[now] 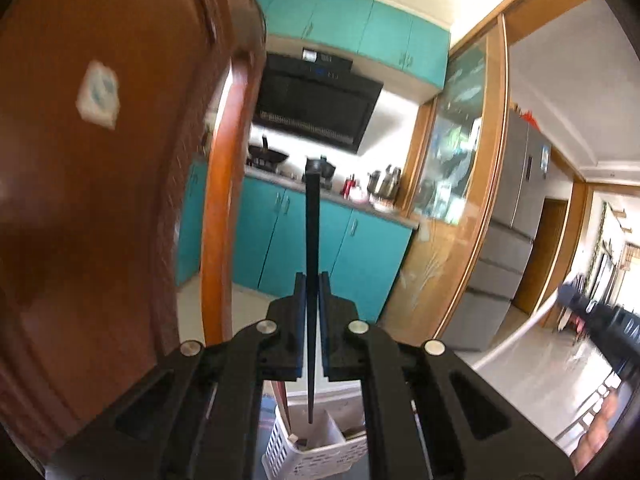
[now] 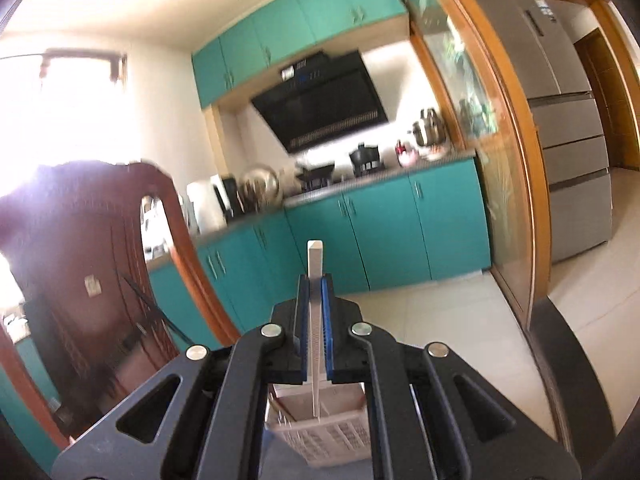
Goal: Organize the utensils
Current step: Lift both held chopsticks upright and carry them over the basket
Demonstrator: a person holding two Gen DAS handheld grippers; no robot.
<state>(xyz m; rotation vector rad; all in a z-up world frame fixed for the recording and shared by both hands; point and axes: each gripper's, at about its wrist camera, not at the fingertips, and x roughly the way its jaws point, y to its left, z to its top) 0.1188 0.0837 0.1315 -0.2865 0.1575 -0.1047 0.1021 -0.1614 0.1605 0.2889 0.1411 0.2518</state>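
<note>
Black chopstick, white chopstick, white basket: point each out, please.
black chopstick (image 1: 311,240), left wrist view, mid-shaft above the pads.
white chopstick (image 2: 315,264), right wrist view, upper shaft.
white basket (image 1: 320,458), left wrist view, perforated front wall.

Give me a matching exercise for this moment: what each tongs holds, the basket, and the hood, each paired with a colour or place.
Things:
1. left tongs
2. right tongs
3. basket
4. range hood

Matches:
A. white, slotted, below the tongs
B. shut on the black chopstick
C. black, under teal cabinets
D. shut on the white chopstick

Pairs: 1-B, 2-D, 3-A, 4-C
</note>
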